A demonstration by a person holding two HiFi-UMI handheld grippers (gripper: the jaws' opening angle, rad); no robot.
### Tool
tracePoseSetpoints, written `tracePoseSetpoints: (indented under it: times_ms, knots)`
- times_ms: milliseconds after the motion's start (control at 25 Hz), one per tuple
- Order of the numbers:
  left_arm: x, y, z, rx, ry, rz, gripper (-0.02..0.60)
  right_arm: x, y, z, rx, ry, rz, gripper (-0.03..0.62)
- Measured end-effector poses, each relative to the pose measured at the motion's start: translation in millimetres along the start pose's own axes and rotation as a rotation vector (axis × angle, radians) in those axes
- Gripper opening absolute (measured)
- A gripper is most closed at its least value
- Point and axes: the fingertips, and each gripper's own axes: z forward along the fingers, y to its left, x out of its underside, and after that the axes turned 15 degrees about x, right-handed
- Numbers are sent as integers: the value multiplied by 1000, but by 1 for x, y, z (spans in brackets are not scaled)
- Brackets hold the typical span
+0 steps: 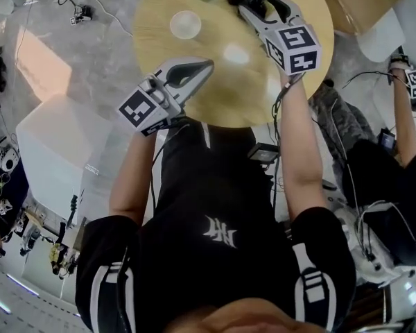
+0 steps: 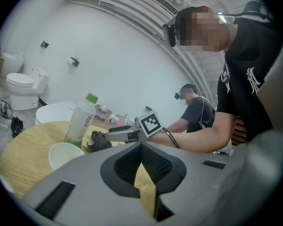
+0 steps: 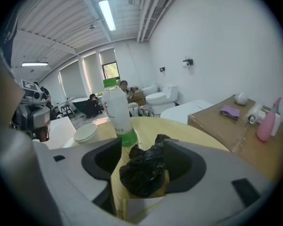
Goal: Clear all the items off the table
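Right gripper view: right gripper (image 3: 144,144) stands partly open, jaws astride the bag (image 3: 142,172) on the table (image 3: 198,134), pads not pressing it; a sound grip probably needs the bag's bulk centred, clear of the bottle (image 3: 117,108) just behind; left gripper (image 2: 141,146) is closed, empty.

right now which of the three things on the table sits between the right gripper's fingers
The crumpled black bag; the green-capped bottle and white cup stand beyond it, outside the fingers.
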Motion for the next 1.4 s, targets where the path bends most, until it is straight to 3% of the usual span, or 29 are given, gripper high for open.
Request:
tracePoseSetpoints:
  times_ms: [160,240,560,800,1120,1400]
  knots:
    - [-1,-1,4,9,-16,-5,12,4,-6,8,23,40,1,281]
    - [-1,-3,7,15,-23,-8,12,10,-7,11,27,70,-1,350]
    - [-1,3,7,26,-26,-18,12,33,-8,26,34,175,18,350]
    - [1,2,4,35,-26,-28,12,44,-6,33,64,265,-62,350]
    - [-3,2,2,36,-27,-29,12,42,-18,35,93,282,-98,230]
    - [-12,-5,-4,35,-26,-1,12,23,-19,15,101,220,-70,210]
